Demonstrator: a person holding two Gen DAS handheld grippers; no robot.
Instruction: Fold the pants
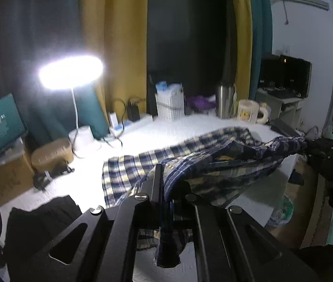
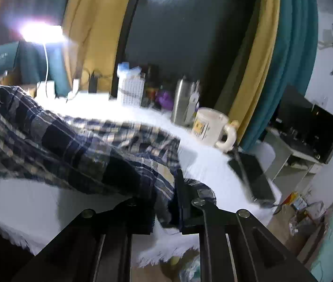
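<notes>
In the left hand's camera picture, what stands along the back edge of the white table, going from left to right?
Lamp → black charger → white basket → purple cloth → steel flask → cream mug. The plaid pants lie in front of them all.

Dim room, glaring lamp [image 1: 70, 72] — motion blur, fisheye-warped edges

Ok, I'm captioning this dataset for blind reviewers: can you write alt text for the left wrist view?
The left gripper is shut on a bunched edge of plaid pants, lifted partly off a white table; the right gripper pinches their far end. A lit desk lamp, white basket and mug stand behind.
</notes>
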